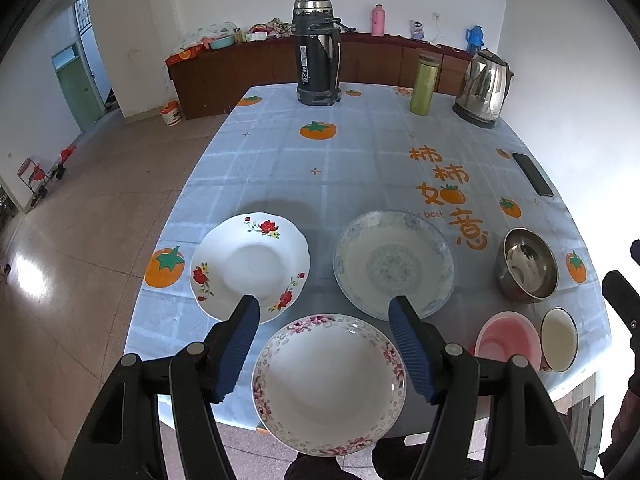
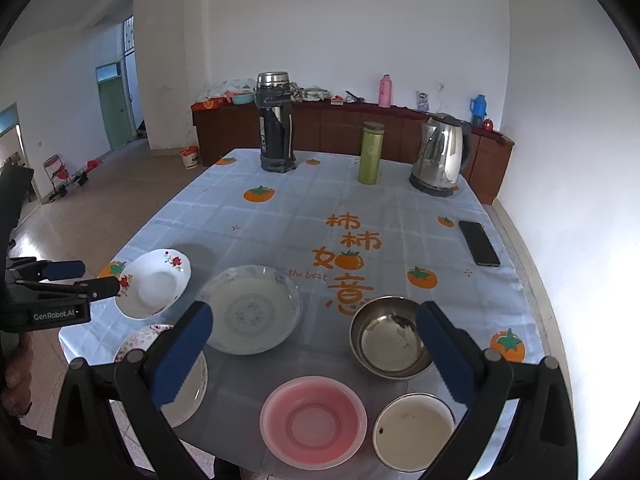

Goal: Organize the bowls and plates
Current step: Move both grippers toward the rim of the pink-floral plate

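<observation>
Three plates lie near the table's front edge: a pink-flowered plate [image 1: 329, 382] [image 2: 136, 340] nearest, a red-flowered plate [image 1: 250, 265] [image 2: 154, 283] behind it to the left, and a blue-patterned plate [image 1: 394, 265] [image 2: 249, 309] to the right. A steel bowl [image 1: 527, 265] [image 2: 390, 338], a pink bowl [image 1: 507, 340] [image 2: 313, 420] and a white enamel bowl [image 1: 559, 339] [image 2: 414, 432] sit to the right. My left gripper [image 1: 324, 312] [image 2: 82, 278] hangs open above the pink-flowered plate. My right gripper [image 2: 314, 320] is open above the bowls, holding nothing.
At the table's far end stand a black thermos [image 1: 317, 52], a green flask [image 1: 425, 84] and a steel kettle [image 1: 483, 88]. A black phone [image 1: 533, 174] lies at the right edge. The blue persimmon tablecloth [image 1: 360, 168] covers the table; tiled floor lies to the left.
</observation>
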A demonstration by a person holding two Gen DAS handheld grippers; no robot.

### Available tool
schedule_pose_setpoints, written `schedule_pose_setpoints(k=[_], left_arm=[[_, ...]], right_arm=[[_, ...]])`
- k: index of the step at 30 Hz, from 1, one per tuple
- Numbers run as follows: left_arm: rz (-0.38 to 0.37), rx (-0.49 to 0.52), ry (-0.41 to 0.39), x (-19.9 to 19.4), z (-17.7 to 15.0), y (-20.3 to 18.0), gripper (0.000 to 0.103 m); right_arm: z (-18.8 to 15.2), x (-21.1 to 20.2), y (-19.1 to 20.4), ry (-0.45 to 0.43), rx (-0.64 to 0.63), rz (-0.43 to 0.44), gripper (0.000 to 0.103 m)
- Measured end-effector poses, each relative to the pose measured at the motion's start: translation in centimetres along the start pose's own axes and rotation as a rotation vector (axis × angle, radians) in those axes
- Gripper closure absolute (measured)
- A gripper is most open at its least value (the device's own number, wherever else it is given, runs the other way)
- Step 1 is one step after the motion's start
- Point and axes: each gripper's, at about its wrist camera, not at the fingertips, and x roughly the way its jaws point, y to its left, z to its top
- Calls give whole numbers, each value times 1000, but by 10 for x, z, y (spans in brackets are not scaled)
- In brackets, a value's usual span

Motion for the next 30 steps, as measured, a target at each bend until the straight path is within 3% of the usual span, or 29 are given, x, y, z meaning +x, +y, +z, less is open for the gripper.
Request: schedule_pose_setpoints(k=[30], left_arm=[[6, -13, 8, 3, -2, 14, 34]], right_arm=[[3, 8, 16, 31, -41, 52, 0]])
